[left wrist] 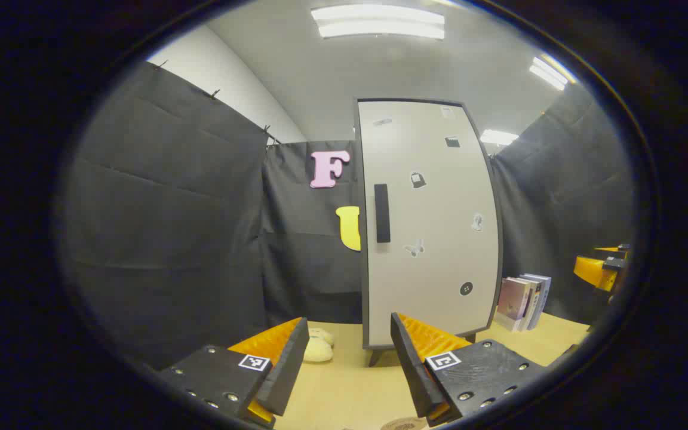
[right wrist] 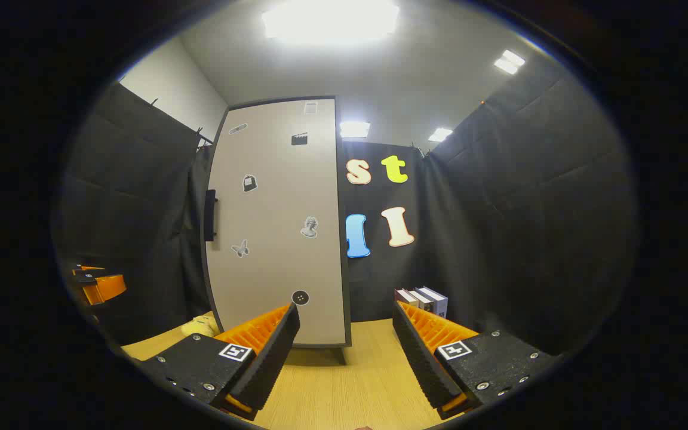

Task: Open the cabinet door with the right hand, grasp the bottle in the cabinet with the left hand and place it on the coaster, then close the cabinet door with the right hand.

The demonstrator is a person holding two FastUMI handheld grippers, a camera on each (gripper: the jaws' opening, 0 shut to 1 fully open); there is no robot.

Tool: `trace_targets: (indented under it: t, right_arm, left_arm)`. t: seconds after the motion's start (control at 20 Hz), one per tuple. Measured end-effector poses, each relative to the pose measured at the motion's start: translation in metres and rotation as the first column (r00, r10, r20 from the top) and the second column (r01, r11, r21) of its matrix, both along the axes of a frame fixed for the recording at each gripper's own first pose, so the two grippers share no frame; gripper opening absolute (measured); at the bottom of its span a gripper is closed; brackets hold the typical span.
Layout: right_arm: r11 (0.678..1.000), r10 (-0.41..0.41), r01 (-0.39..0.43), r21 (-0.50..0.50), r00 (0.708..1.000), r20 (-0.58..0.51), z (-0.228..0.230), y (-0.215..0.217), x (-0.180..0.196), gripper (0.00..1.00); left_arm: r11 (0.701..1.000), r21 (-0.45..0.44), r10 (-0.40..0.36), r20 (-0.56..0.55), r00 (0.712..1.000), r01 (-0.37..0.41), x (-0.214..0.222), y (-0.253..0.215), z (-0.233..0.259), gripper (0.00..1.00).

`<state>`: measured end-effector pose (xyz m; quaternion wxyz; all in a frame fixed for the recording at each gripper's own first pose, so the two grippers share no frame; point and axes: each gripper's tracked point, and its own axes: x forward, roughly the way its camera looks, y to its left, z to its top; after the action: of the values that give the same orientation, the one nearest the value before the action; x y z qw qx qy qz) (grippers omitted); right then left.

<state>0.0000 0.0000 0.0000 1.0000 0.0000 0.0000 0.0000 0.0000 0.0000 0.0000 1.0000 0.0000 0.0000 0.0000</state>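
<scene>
Cabinet door (left wrist: pixel 430 221) shut, upright on wooden table (left wrist: pixel 350 388); books (left wrist: pixel 523 301) just right, pale soft lumps (left wrist: pixel 319 346) left. Left gripper (left wrist: pixel 350 358) and right gripper (right wrist: pixel 347 352) both spread, empty, short of door. Coaster (left wrist: pixel 404 424) at near edge.

bottle hidden behind shut cabinet door (left wrist: pixel 430 221), coaster (left wrist: pixel 404 424) cut off below
</scene>
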Motion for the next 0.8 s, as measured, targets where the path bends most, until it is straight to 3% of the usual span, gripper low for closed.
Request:
trace_targets:
  t: [0.05,0.15,0.2,0.35,0.4,0.5,0.55,0.65,0.7,0.75,0.8]
  right_arm:
    - [1.000,-0.006,0.006,0.003,1.000,0.000,0.000,-0.002,0.001,0.96]
    - [1.000,-0.015,0.015,0.009,1.000,-0.003,-0.002,-0.003,0.000,0.96]
    - [1.000,-0.017,0.017,0.012,1.000,-0.005,-0.003,-0.004,0.001,0.97]
    - [1.000,-0.020,0.020,0.014,1.000,-0.014,-0.005,-0.002,0.001,0.96]
    - [1.000,-0.021,0.021,0.015,1.000,-0.016,-0.005,-0.002,0.002,0.97]
    - [1.000,-0.022,0.022,0.019,1.000,-0.014,-0.005,-0.001,0.002,0.96]
    - [1.000,-0.021,0.022,0.019,1.000,-0.013,-0.005,0.001,0.003,0.96]
    - [1.000,-0.017,0.018,0.016,1.000,-0.016,-0.007,0.003,0.004,0.96]
    - [1.000,-0.015,0.015,0.014,1.000,-0.019,-0.007,0.005,0.003,0.96]
    - [1.000,-0.012,0.012,0.012,1.000,-0.022,-0.009,0.006,0.003,0.96]
    - [1.000,-0.010,0.010,0.011,1.000,-0.023,-0.009,0.008,0.003,0.96]
  left_arm:
    - [1.000,0.005,0.000,0.000,1.000,0.000,0.000,0.000,0.000,0.74]
    - [1.000,0.000,0.001,-0.004,1.000,-0.001,0.000,-0.001,-0.001,0.74]
    - [1.000,-0.005,0.003,-0.007,1.000,-0.003,0.001,-0.001,-0.002,0.79]
    - [1.000,-0.002,0.009,-0.008,1.000,-0.009,0.000,0.003,-0.004,0.79]
    - [1.000,0.002,0.009,-0.008,1.000,-0.009,0.000,0.005,-0.004,0.74]
    - [1.000,0.001,0.013,-0.011,1.000,-0.013,0.002,0.008,-0.005,0.74]
    - [1.000,-0.002,0.015,-0.012,1.000,-0.015,0.002,0.009,-0.005,0.79]
    - [1.000,-0.005,0.019,-0.011,1.000,-0.019,0.001,0.012,-0.005,0.74]
    - [1.000,-0.003,0.022,-0.011,1.000,-0.022,0.001,0.013,-0.006,0.79]
    - [1.000,-0.003,0.023,-0.009,1.000,-0.023,0.001,0.014,-0.005,0.74]
    - [1.000,-0.003,0.024,-0.009,1.000,-0.024,0.000,0.015,-0.005,0.79]
